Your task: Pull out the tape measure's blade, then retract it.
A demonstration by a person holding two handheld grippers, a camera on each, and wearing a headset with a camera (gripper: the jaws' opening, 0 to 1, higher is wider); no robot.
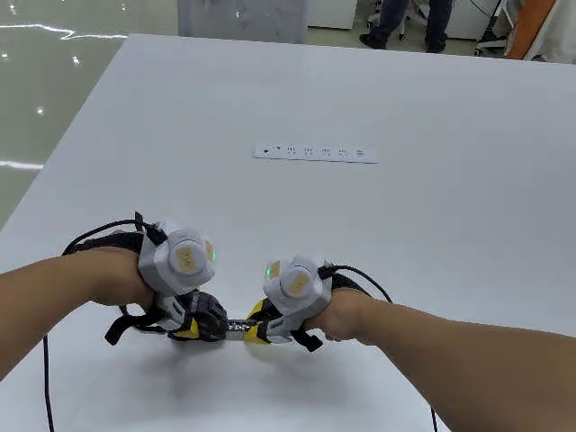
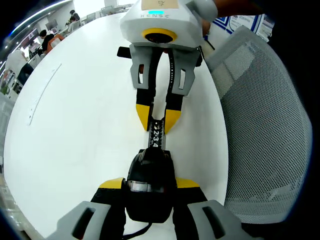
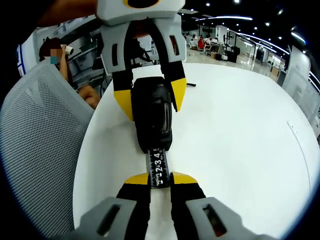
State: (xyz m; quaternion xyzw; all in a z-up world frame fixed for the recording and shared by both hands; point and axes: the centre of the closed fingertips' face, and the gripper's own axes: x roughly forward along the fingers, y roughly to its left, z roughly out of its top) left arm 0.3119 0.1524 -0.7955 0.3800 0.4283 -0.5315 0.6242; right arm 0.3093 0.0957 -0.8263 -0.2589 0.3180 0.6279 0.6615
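While left tool (image 2: 150, 183) clamps tape measure (image 2: 149, 170), right tool (image 3: 160, 178) pinches blade (image 3: 158, 162) — numerals readable; head view blurs them

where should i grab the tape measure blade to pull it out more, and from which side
Grip the blade near its free end, coming end-on, opposite the case. It is a thin flat strip running straight out, so fingers on its two long edges suit, as the right gripper has it.

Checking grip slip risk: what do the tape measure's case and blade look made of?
The case: black, likely hard plastic, with a dull sheen. The blade: thin flat dark strip with white printed numerals, probably painted steel, though unconfirmed.
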